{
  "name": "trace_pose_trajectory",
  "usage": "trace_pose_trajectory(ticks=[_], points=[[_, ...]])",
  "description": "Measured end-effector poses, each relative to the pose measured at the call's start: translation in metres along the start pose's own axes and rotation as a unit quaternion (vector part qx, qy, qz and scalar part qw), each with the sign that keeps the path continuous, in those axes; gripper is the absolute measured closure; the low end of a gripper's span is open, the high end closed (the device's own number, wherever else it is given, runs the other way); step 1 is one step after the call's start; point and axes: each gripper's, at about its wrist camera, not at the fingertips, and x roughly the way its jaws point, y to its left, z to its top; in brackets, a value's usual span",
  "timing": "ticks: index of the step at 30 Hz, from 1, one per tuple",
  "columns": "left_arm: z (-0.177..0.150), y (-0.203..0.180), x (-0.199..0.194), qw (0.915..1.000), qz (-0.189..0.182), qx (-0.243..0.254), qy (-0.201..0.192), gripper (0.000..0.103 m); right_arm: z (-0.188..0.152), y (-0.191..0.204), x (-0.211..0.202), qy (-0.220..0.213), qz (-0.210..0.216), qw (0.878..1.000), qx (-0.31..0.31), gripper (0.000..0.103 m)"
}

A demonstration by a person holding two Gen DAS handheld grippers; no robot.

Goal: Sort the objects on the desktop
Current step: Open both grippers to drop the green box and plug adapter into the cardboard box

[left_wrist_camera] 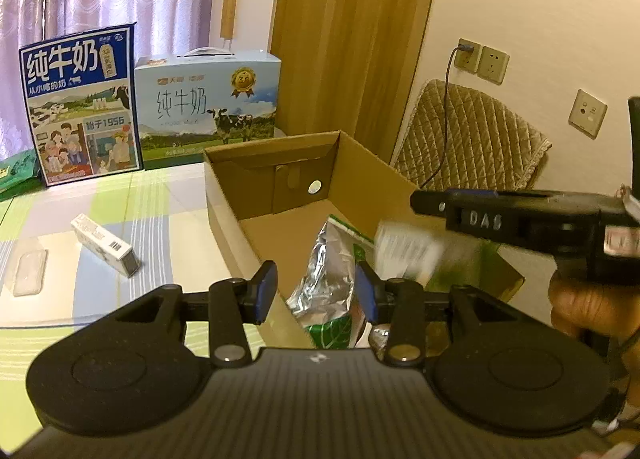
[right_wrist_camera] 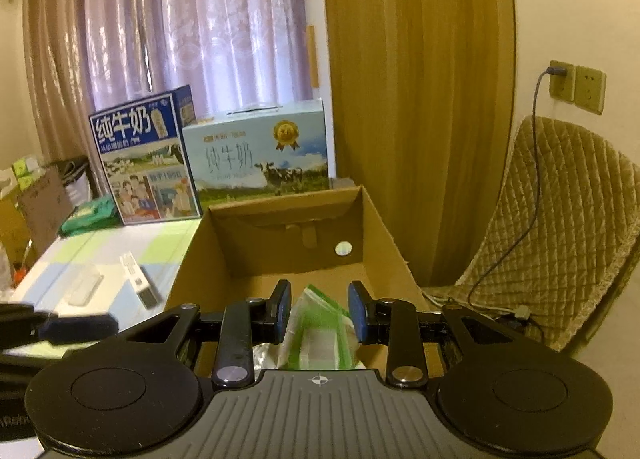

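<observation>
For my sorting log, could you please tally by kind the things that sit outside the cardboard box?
Milk gift boxes: 2
Small white box: 1
Clear case: 1
Green bag: 1
Total: 5

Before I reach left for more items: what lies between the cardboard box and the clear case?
A small white carton, lying flat on the tablecloth, seen in both views.

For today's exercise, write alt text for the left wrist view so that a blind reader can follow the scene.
The open left gripper hovers over an open cardboard box holding a silver foil packet. The right gripper reaches in from the right above a blurred white packet. A small white carton lies on the striped table.
</observation>
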Motion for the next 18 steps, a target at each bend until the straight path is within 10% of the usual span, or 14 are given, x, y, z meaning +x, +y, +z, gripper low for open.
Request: trace_pose_trajectory(ticks=[18], points=[[-0.023,0.034,-0.038,0.9991,0.028,-0.031,-0.003,0.052,-0.028,-0.003,-0.046,0.013,-0.006,0.999,0.044,0.031]])
